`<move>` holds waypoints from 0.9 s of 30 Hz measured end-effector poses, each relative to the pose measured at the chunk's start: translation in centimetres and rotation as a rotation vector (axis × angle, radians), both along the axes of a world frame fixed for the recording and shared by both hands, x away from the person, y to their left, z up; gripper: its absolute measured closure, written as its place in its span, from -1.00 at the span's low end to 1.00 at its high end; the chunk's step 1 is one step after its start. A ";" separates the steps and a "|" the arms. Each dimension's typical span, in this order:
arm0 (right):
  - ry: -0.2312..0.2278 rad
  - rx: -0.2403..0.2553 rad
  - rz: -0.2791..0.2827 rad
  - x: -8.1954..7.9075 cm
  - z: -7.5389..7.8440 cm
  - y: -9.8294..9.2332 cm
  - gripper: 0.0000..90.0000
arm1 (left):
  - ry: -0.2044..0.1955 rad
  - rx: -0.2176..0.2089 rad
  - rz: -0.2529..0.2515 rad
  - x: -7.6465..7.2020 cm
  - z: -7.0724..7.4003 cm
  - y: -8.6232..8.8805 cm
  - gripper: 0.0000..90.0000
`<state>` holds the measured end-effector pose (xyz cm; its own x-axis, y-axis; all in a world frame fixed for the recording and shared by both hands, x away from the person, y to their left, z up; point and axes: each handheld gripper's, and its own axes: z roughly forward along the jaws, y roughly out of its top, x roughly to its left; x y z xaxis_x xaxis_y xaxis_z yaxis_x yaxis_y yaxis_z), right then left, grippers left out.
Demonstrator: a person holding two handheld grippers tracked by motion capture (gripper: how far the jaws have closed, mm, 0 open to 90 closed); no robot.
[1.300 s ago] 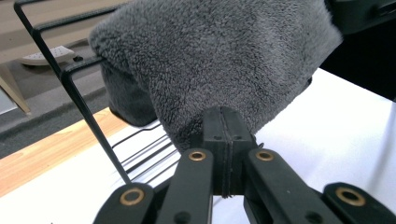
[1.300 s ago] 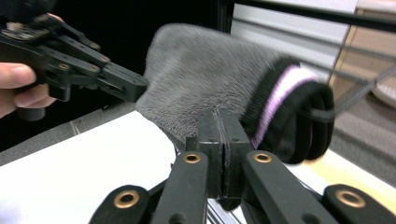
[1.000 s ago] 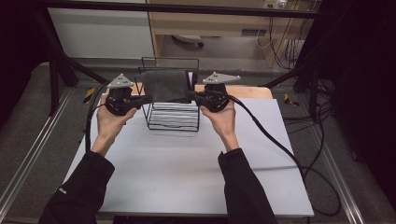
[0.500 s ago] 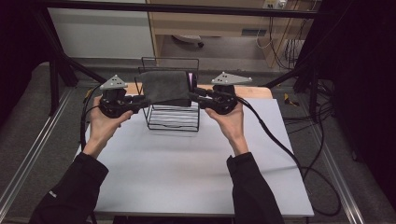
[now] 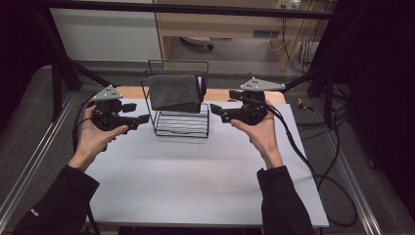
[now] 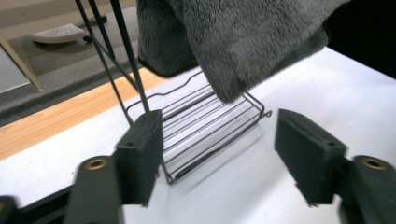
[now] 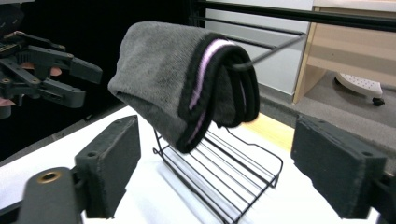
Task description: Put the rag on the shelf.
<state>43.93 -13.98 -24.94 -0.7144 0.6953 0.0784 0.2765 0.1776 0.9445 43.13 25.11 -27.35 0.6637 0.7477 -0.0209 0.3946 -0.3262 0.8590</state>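
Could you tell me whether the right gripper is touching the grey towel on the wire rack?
Apart. In the high view, white table shows between the right gripper and the grey towel; its jaws have just opened, empty.

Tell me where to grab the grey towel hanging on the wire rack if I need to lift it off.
Grip the grey towel at its two hanging side edges, left tongs from the left, right tongs from the right. It is folded over the wire rack's top bar, and its ends droop free there, with both tongs open alongside them.

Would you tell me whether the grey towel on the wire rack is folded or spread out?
Folded: the grey towel hangs doubled over the wire rack's top bar, layered edges showing.
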 end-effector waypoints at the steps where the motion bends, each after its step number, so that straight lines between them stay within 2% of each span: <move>1: 0.001 0.002 0.001 -0.1 -0.1 -0.3 -0.73 | -0.003 0.002 0.000 -0.2 -0.1 0.1 -0.40; 6: 0.016 -0.013 0.015 -0.9 -0.8 -1.7 -0.88 | -0.019 0.007 0.006 -1.1 -0.7 0.3 -0.76; 10: 0.028 -0.022 0.006 -1.7 -1.6 -2.8 -0.94 | -0.010 -0.004 0.008 -1.7 -1.7 0.5 -0.88; 15: 0.049 -0.026 -0.003 -2.4 -3.5 -4.1 -0.98 | 0.000 -0.010 0.004 -2.4 -3.5 0.7 -0.89; 20: 0.084 -0.014 -0.021 -3.0 -6.2 -5.3 -0.98 | 0.009 -0.018 -0.015 -3.4 -5.8 0.6 -0.87; 24: 0.121 -0.019 -0.013 -3.3 -8.5 -6.1 -0.98 | 0.012 -0.003 -0.033 -3.9 -7.8 0.4 -0.84; 27: 0.140 -0.017 0.003 -3.6 -10.1 -6.5 -0.98 | 0.019 -0.010 -0.047 -4.0 -9.0 0.3 -0.82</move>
<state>40.32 -20.51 -35.06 -0.6997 0.6951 0.1654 0.4047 0.1948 0.8935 39.10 25.42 -36.39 0.6976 0.7153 -0.0413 0.3952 -0.3361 0.8549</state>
